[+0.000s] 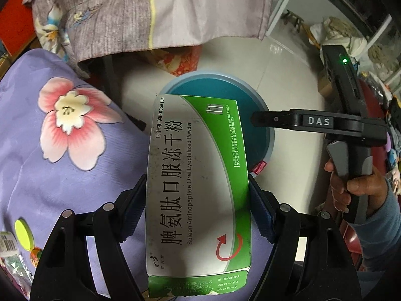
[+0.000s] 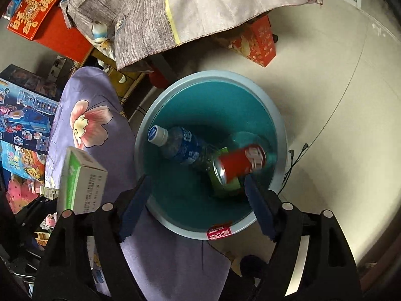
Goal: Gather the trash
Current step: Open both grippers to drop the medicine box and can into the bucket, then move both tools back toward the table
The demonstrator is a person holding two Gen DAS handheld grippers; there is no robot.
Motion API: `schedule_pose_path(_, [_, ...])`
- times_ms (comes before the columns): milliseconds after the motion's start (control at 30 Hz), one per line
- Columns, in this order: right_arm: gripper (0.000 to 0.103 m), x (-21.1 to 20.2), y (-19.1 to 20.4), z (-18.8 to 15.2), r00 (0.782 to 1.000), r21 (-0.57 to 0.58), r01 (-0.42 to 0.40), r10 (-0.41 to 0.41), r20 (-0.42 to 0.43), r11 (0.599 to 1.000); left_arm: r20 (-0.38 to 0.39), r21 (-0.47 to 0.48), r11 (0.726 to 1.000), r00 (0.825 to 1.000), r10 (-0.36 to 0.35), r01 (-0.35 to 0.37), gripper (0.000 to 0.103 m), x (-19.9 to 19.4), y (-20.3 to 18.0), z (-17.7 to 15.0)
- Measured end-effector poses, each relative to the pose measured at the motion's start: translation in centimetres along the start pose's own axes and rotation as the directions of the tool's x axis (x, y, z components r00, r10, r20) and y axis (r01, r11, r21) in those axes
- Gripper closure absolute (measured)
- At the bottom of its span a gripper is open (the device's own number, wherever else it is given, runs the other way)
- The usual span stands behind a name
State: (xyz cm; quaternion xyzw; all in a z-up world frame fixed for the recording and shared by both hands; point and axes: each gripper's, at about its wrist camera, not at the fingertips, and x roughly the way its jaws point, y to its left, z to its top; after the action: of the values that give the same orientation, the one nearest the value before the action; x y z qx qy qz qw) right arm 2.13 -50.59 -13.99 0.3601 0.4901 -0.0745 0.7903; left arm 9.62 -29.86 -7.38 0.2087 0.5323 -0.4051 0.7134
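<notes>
Right wrist view alone shows bin (image 2: pixel 278 115) inside: blue-label bottle (image 2: pixel 180 145), red can (image 2: pixel 240 163). Right gripper (image 2: pixel 198 205) jaws released, empty, above bin. Left gripper (image 1: pixel 198 213) jaws grasping green-white medicine box (image 1: pixel 195 188), printed face up, beside bin rim.

A pale tiled floor (image 2: pixel 325 80) carries a round teal bin (image 2: pixel 280 125) with a light blue rim, standing just beside a surface draped in purple cloth (image 1: pixel 50 175) printed with pink flowers. Inside the bin lie a clear plastic bottle (image 2: pixel 180 145) with a white cap and a red can (image 2: pixel 240 163). On the purple cloth rest a yellow-green disc (image 1: pixel 23 234) and a barcoded wrapper (image 1: pixel 8 244). A red patterned box (image 2: pixel 258 42) sits on the floor beyond the bin.
</notes>
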Motion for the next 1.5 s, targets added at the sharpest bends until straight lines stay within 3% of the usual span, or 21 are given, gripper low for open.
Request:
schedule_pose_path(533, [0.021,-3.0,-1.7,-0.5,0.999,0.055,0.021,-0.023,0.042,0.998,-0.018,0.005,1.0,0.999,-0.03,0.03,0.024,3.7,-2.3,3.5])
schedule_pose_path(733, [0.021,-3.4,-2.8,-0.5,0.998,0.085,0.054,-0.057,0.036,0.995,0.004,-0.013,0.999,1.0,-0.03,0.03,0.014,3.9,-2.4,4.1])
schedule_pose_path(1167, [0.016,-3.0,-1.6,-1.3,0.996,0.108,0.09,-0.09,-0.008,0.99,0.035,-0.063,0.997,0.999,-0.035,0.037,0.008,1.4,-0.2,1.3])
schedule_pose_path(1500, [0.015,-2.2,3.5,-2.9,0.993,0.012,0.107,-0.107,-0.043,0.994,0.087,-0.156,0.987,0.996,-0.03,0.044,0.007,-2.1,3.5,-2.8])
